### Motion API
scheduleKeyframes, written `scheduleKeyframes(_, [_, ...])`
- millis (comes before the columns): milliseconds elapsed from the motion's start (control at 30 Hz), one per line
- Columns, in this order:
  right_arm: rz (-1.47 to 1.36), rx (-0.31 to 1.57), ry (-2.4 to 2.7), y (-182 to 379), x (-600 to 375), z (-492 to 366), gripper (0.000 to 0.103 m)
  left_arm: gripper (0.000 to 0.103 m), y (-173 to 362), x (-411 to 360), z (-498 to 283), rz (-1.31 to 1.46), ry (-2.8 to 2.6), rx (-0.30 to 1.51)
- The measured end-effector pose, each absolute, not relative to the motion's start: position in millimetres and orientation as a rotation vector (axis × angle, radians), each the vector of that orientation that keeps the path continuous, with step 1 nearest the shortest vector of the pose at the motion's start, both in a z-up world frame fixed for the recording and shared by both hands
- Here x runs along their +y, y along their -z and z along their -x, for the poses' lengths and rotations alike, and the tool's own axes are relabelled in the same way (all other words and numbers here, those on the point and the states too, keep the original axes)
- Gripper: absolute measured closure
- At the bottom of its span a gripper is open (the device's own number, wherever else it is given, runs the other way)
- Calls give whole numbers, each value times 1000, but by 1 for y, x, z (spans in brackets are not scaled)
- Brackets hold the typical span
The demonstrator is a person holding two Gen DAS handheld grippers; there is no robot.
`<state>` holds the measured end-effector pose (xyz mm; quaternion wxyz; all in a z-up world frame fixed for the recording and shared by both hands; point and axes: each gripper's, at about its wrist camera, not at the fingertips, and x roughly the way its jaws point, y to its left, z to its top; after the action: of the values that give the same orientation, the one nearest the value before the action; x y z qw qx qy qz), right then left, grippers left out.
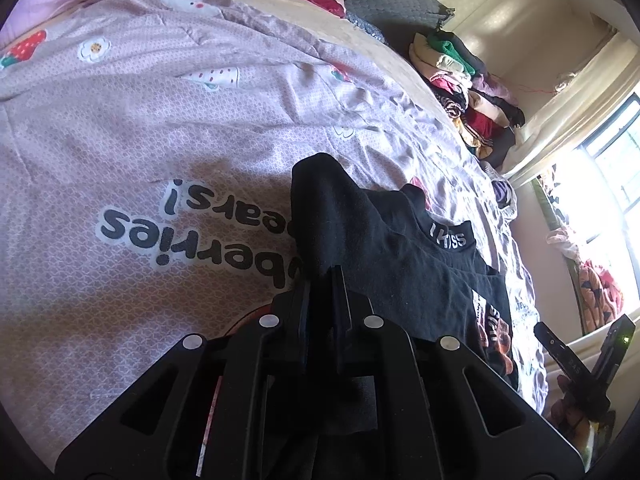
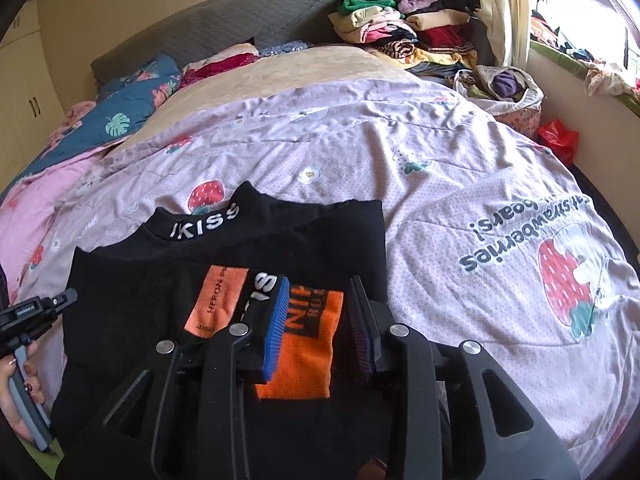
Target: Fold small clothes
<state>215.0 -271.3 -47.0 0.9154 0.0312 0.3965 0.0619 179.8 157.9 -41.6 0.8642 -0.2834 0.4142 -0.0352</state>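
A small black shirt (image 2: 168, 280) with a white "KISS" collar and orange print lies on the pink bedspread (image 2: 400, 184). In the right wrist view my right gripper (image 2: 320, 300) is open, its fingers hovering over the orange print, holding nothing. In the left wrist view my left gripper (image 1: 323, 276) is shut on a fold of the black shirt (image 1: 332, 208), lifting that part above the bedspread (image 1: 160, 120). The right gripper (image 1: 580, 352) shows at the far right edge there. The left gripper's body (image 2: 28, 316) shows at the left edge of the right wrist view.
A pile of folded clothes (image 2: 404, 24) stands at the bed's far right corner, also in the left wrist view (image 1: 464, 80). Pillows and a blue quilt (image 2: 132, 96) lie near the grey headboard (image 2: 224, 12). A bag of laundry (image 2: 500, 84) and a red bag (image 2: 558, 140) sit below the window.
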Motion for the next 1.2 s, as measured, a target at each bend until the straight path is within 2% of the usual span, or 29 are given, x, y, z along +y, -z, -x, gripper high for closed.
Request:
scheduleKeyframes(367, [-60,848,-199,58,-254,-197,68,99,20,171,-165,565,47,821])
scheduleKeyframes(667, [-49,849,-228,57,-242,-192,61,98,12,146,-163,520,125,841])
scheduleKeyframes(700, [-51,849,-229,57,-242,-191,60,92,14,142,-163,516,128,850])
scheduleKeyframes(800, [-55,855,-229,58,-243,-190,53,57,22,138,-164,501,96,874])
scheduleKeyframes(833, [-55,858,-228,59,-243,-190,52,56,24,139,-163,496,80,881])
scheduleKeyframes(1000, [-61,871,-225,63,-244,-190,51,56,48,147,-165,528,75,961])
scheduleKeyframes(1067, [-57,874,-226,64,-242,-190,51,67,55,146,-163,546,101,973])
scheduleKeyframes(1100, [-52,876,-231,65,-240,-190,51,83,58,145,-163,560,125,976])
scheduleKeyframes(1200, [-32,881,-244,67,-234,-190,51,91,59,145,-161,570,149,966])
